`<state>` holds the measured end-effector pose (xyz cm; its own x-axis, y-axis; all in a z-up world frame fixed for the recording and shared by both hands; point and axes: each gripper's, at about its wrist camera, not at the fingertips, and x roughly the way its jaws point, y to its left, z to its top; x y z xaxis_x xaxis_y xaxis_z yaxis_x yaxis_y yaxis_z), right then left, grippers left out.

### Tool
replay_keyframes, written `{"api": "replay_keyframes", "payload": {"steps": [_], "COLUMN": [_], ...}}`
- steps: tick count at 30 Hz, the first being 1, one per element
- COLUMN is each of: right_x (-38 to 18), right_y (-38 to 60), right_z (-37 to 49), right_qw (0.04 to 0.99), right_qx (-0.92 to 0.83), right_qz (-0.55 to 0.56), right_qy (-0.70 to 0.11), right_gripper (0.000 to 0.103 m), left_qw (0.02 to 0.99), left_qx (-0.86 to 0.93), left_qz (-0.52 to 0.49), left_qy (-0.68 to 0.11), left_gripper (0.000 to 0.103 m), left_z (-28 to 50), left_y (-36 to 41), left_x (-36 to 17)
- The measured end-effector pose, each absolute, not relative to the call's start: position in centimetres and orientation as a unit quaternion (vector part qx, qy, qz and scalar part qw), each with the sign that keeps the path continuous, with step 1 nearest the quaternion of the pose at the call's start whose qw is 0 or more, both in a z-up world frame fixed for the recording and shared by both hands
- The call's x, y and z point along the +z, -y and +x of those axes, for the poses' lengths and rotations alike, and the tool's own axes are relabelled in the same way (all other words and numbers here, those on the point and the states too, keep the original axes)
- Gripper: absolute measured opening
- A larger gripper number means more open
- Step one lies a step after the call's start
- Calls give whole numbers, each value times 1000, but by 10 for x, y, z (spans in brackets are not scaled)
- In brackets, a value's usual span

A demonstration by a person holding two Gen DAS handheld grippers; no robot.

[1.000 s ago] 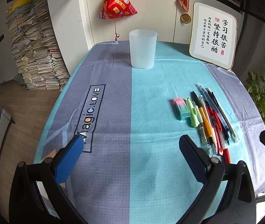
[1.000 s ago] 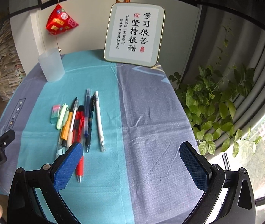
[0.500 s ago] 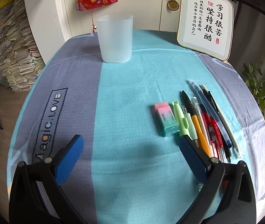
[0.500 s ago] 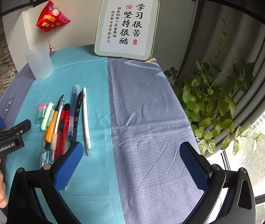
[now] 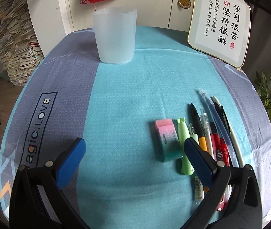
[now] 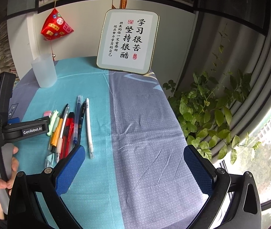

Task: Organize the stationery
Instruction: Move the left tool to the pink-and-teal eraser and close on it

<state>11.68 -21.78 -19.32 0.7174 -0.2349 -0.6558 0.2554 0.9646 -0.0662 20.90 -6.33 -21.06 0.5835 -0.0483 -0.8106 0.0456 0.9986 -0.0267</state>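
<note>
Both grippers, left gripper (image 5: pixel 133 152) and right gripper (image 6: pixel 134 161), gape wide, holding nothing; eraser (image 5: pixel 166 143) lies left of the pens (image 5: pixel 211 131), cup (image 5: pixel 115 36) far.

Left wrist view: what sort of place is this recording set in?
Probably a home study corner. A framed calligraphy board and a medal stand at the wall, tall stacks of papers rise on the left, and pens lie on a cloth-covered table.

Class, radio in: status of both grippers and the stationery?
Left gripper open, right gripper open. Pens and eraser beside cup, none inside. Path unobstructed.
</note>
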Motion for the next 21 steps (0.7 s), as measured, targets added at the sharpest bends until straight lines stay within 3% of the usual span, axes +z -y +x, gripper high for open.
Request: {"api": "replay_keyframes", "payload": {"steps": [11, 21], "right_x": [-203, -202], "right_y": [217, 220], "right_z": [114, 108], "right_qw": [922, 922], "right_qx": [-136, -142], "right_qz": [13, 20], "right_qy": [-363, -359], "right_gripper": [103, 103], "left_qw": [883, 882], "left_qx": [-17, -1], "left_qz": [-44, 4], "left_qy": [-468, -471], "left_gripper": [103, 102], "left_z": [219, 227], "left_y": [51, 67], "left_x": [-215, -222]}}
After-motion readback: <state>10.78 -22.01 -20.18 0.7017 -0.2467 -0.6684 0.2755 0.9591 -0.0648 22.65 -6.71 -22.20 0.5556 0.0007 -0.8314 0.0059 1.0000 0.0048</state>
